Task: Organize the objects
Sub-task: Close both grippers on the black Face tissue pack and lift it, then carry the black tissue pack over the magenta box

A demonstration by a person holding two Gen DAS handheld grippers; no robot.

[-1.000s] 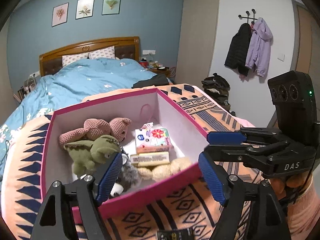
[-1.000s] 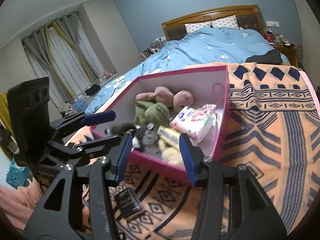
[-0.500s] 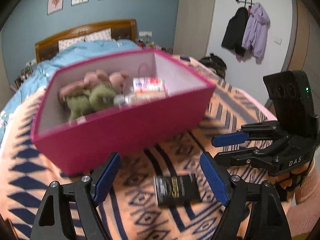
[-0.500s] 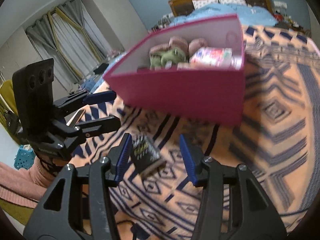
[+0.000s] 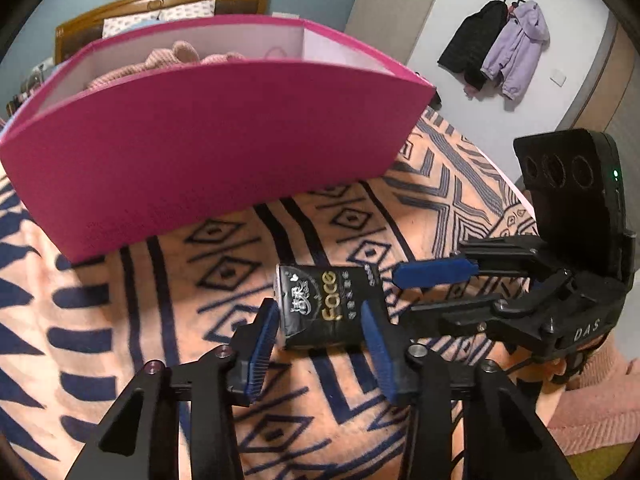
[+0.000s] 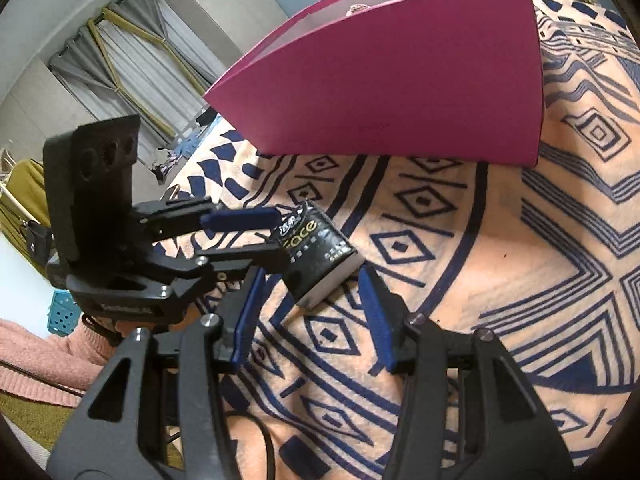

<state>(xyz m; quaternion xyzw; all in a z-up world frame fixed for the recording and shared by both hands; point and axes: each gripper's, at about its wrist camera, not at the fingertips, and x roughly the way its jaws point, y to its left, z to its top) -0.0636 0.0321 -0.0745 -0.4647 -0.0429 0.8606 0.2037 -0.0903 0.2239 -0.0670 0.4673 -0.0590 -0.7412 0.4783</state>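
A black tissue pack [image 5: 328,306] marked "Face" lies on the orange patterned blanket [image 5: 160,308]. My left gripper [image 5: 320,344] is low over it, its blue pads on either side of the pack, with small gaps showing. The pack also shows in the right wrist view [image 6: 320,260]. My right gripper [image 6: 308,308] is open just short of it, and appears open beside the pack in the left wrist view [image 5: 432,280]. The pink box [image 5: 208,136] stands behind the pack, with a pink plush toy [image 5: 176,54] showing over its rim.
Jackets [image 5: 496,52] hang on a wall hook at the right. A wooden headboard [image 5: 160,4] stands behind the box. Grey curtains [image 6: 132,52] and a blue basket [image 6: 62,316] are off to the left. The blanket edge drops off near the right gripper.
Both grippers have dropped from over the pink box to the blanket. The left gripper's jaws have narrowed around the black tissue pack. The right gripper has come close beside it.
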